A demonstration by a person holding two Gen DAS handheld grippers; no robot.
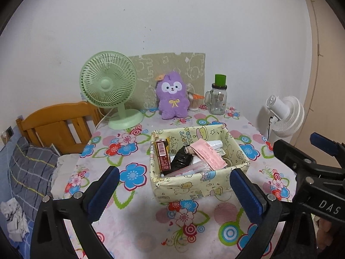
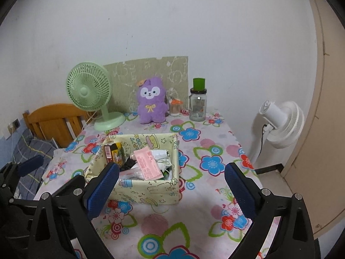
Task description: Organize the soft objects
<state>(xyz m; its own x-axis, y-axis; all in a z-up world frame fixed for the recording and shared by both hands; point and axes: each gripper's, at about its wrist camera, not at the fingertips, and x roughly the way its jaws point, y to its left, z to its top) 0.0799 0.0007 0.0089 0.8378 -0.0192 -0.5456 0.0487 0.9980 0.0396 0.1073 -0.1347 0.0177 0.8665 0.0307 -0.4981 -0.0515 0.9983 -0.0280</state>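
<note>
Black plastic frames on the left tool and right tool, each with two blue ribbed pads and silver screw heads at the joints (white letters "DAS" on the right one's side).

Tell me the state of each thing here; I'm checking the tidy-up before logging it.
Left gripper: open, fingers empty.
Right gripper: open, fingers empty.
Fabric box: open-topped, upright, filled with items.
Purple plush: upright at the table's back edge.
Green fan: upright, blades apparently still.
Glass jar: upright, lid on.
</note>
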